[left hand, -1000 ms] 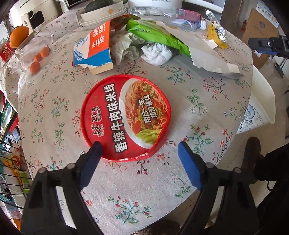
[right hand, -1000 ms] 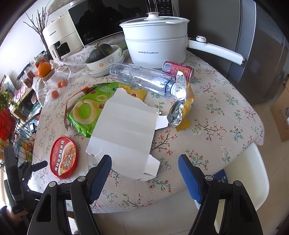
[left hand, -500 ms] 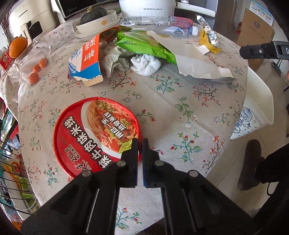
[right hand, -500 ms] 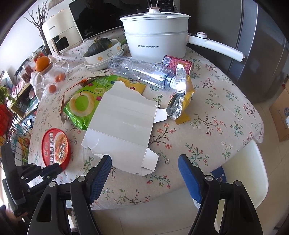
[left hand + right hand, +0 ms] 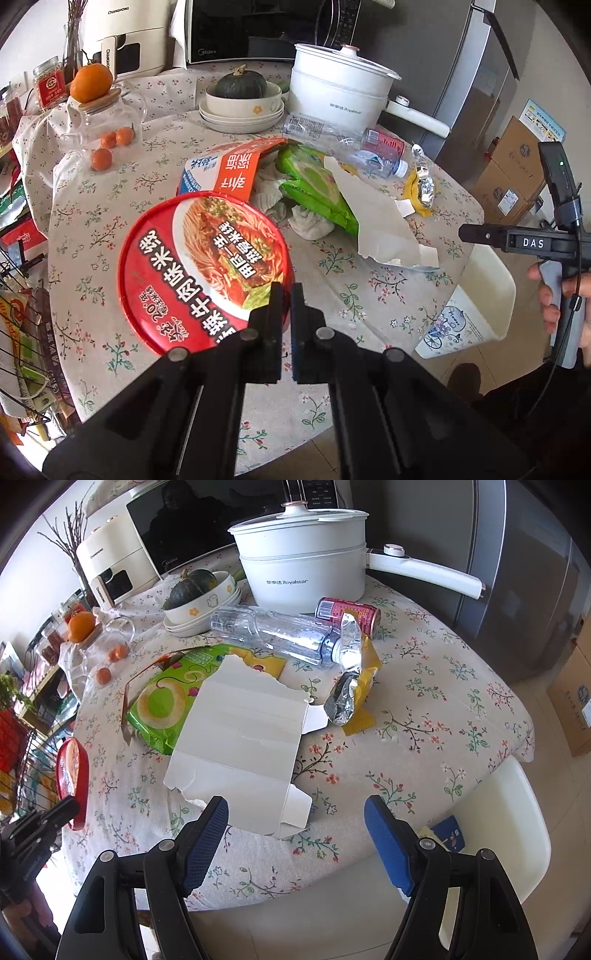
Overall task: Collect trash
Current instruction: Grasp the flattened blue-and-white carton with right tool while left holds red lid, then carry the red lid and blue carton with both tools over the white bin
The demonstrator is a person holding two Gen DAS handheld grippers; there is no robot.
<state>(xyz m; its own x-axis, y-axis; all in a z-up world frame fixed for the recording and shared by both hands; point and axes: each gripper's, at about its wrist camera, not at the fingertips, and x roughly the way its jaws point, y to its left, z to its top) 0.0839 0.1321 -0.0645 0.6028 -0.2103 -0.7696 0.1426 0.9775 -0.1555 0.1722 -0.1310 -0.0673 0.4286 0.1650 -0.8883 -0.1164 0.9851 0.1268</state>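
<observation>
step: noodle lid [image 5: 207,269] pinched at its near edge by left gripper [image 5: 286,295], tilted off the table [image 5: 369,295] | right gripper [image 5: 295,823] wide, empty, above white card [image 5: 240,738] | next: carry lid to bin [image 5: 476,295] at right, release

Far ahead of the gripper, a white electric pot [image 5: 301,574] sits at the back of the floral tablecloth [image 5: 436,701], its long handle reaching right. Left of the pot, a dark green squash [image 5: 190,587] rests in stacked white bowls [image 5: 201,614]. Further left, an orange [image 5: 91,82] tops a glass jar [image 5: 105,127], with a microwave [image 5: 251,29] behind.
</observation>
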